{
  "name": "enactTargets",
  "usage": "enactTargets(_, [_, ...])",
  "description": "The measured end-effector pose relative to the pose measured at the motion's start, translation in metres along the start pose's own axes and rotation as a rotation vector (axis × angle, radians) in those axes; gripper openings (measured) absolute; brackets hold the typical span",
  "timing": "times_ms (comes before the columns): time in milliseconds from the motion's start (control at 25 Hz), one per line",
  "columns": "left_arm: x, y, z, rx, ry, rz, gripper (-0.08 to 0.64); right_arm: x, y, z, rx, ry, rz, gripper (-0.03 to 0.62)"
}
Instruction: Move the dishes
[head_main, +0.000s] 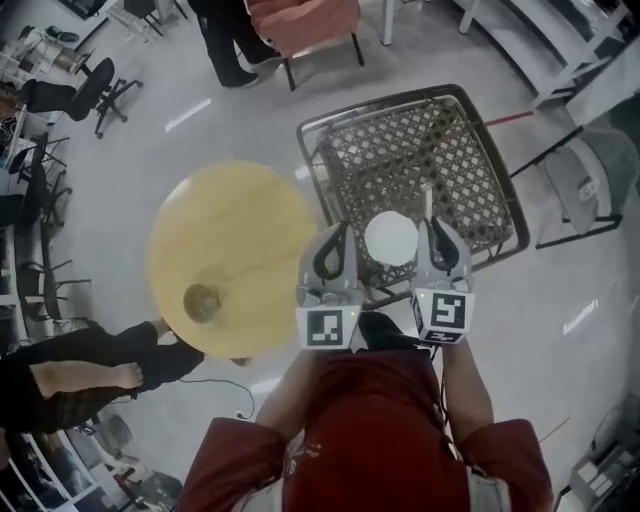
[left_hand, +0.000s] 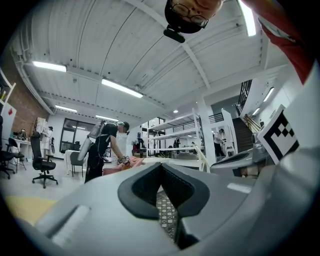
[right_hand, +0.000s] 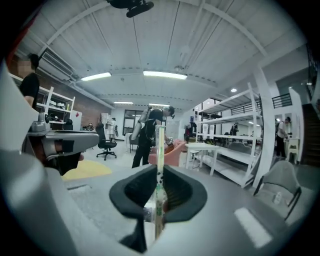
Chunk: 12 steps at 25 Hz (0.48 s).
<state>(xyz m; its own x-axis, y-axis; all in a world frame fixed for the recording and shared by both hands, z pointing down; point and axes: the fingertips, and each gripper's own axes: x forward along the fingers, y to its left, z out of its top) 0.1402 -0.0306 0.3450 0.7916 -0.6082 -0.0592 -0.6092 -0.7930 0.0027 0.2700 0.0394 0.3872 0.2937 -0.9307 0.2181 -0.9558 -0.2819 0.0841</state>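
Note:
In the head view my left gripper (head_main: 336, 243) and right gripper (head_main: 441, 236) are held side by side over the near edge of a black wire-mesh table (head_main: 420, 165). A white round dish (head_main: 390, 238) shows between them; I cannot tell whether it rests on the mesh. The left gripper (left_hand: 161, 172) is shut with nothing in it, mesh showing just beyond its tips. The right gripper (right_hand: 159, 182) is shut on a thin pale stick (right_hand: 159, 150) with green and black marks, which juts forward from the jaws (head_main: 427, 203). A small brown cup (head_main: 202, 300) stands on the round wooden table (head_main: 240, 235) to the left.
A pink chair (head_main: 300, 22) and a standing person in black (head_main: 225, 40) are beyond the tables. Another person's legs (head_main: 90, 370) lie near the wooden table's left front. A grey folding chair (head_main: 590, 175) stands right; office chairs (head_main: 85, 90) far left.

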Motion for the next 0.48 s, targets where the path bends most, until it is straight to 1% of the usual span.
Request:
enactTargets(120, [0.009, -0.017, -0.008, -0.005, 0.008, -0.040, 0.008, -0.008, -0.021, -0.012, 0.010, 0.016, -0.051, 0.041])
enactTargets(280, [0.021, -0.041, -0.015, -0.010, 0.018, -0.081, 0.008, -0.017, -0.048, -0.029, 0.025, 0.047, -0.100, 0.041])
enactTargets(480, [0.027, -0.060, -0.024, 0.000, 0.036, -0.112, 0.008, -0.019, -0.069, -0.059, 0.049, 0.104, -0.132, 0.041])
